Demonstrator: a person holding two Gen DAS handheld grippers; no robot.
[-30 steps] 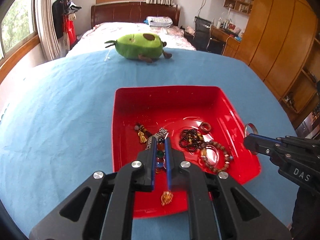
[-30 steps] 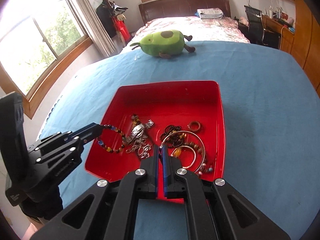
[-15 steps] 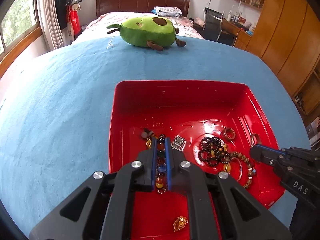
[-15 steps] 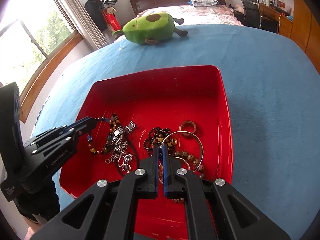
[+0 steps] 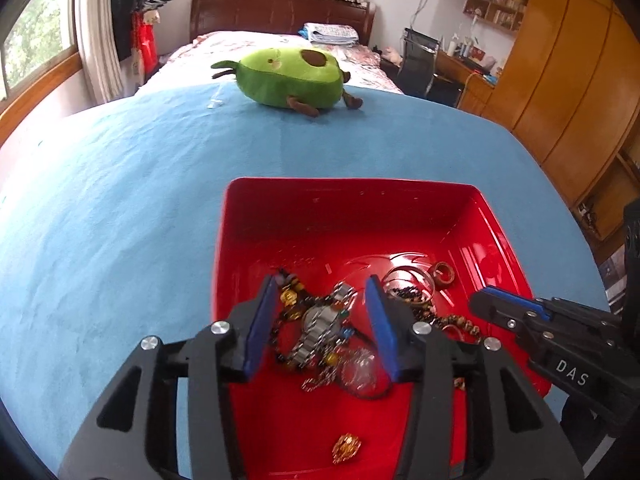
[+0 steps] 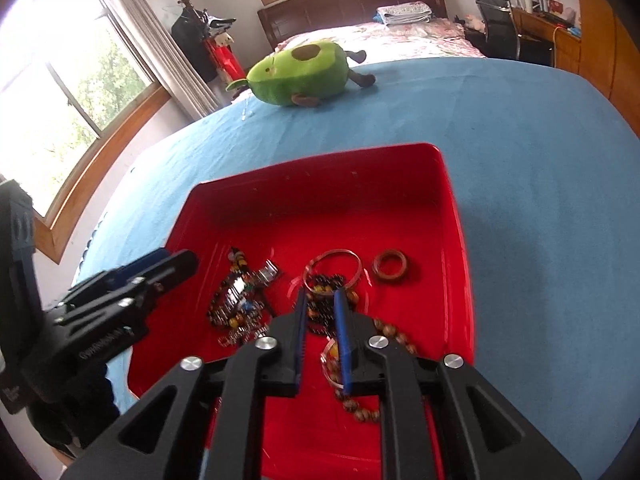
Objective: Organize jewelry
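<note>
A red tray (image 5: pixel 344 200) (image 6: pixel 320 168) on the blue cloth holds a heap of jewelry. My left gripper (image 5: pixel 322 292) is open above a tangle of a colourful bead bracelet and a silver chain (image 5: pixel 320 328). A gold charm (image 5: pixel 346 448) lies loose near the tray's front. My right gripper (image 6: pixel 322 300) is open with its jaws a little apart over a dark bead bracelet (image 6: pixel 326 284) and a silver bangle (image 6: pixel 332 264). A brown wooden ring (image 6: pixel 391 266) (image 5: pixel 443 274) lies to the right. A wooden bead bracelet (image 6: pixel 394 336) lies under the right gripper.
A green avocado plush (image 5: pixel 290 76) (image 6: pixel 300 74) lies at the far edge of the blue cloth (image 5: pixel 100 220). Beyond it stand a bed, a window on the left and wooden cabinets on the right.
My left gripper has opened and let the colourful bead bracelet drop into the tray. My right gripper has opened a little and moved further over the tray.
</note>
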